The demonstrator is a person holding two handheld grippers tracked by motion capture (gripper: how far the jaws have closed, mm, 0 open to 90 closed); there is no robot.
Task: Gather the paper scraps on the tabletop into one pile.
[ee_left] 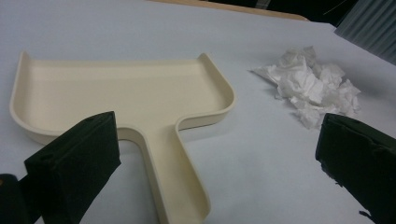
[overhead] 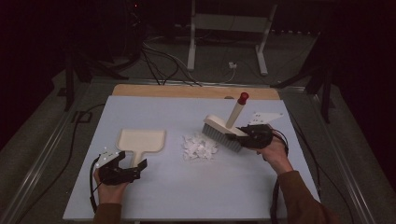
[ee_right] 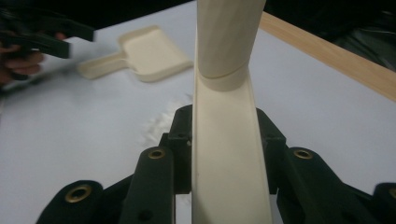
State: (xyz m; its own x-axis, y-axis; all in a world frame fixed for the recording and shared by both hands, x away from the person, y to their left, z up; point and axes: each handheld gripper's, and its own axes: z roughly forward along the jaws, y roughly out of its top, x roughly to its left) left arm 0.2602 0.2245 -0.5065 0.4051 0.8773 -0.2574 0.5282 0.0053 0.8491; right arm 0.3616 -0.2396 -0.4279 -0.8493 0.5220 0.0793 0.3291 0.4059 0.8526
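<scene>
From above, the right tool grips the brush just beside the paper scraps on the bench. The left tool (jaws spread wide) straddles the dustpan handle. Its own view shows the right tool clamped around the brush.

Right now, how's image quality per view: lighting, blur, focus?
High view: dim, dark surroundings, table evenly lit, paper scraps sharp enough. Left gripper view: dustpan crisp, jaws in the foreground soft. Right gripper view: brush close and slightly soft; the other hand-held gripper motion-blurred, scraps hazy.
</scene>
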